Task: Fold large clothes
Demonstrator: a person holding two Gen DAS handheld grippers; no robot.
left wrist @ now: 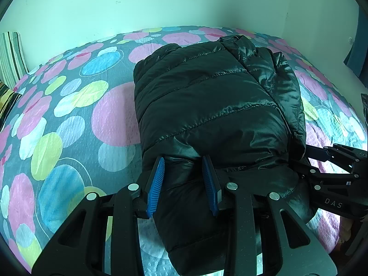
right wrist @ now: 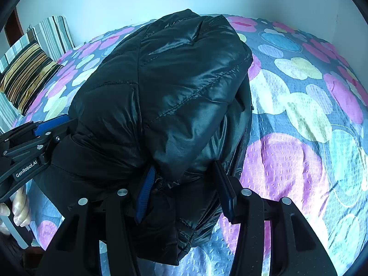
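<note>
We've jacket [left wrist: 207,105] folded into compact bundle on bed [left wrist: 69,115]. Left tool [left wrist: 184,179], right tool [right wrist: 184,184] both clamp near hem. Left: final fold/tidy, we reckon.

left wrist: close, downward | right wrist: same | shared: jacket [left wrist: 207,105], bedspread [left wrist: 69,115]

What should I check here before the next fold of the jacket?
1. Left gripper has jacket fabric between its fingers: ok.
2. Right gripper has the jacket's near edge between its fingers: ok.
3. Both grips firm: cannot tell, the pads are partly buried in fabric.
4. Both grippers on the same near edge, side by side: ok.
5. Jacket already narrowed into a bundle, sides tucked: ok.
6. Bedspread free around the jacket; striped pillows well off: ok.
</note>
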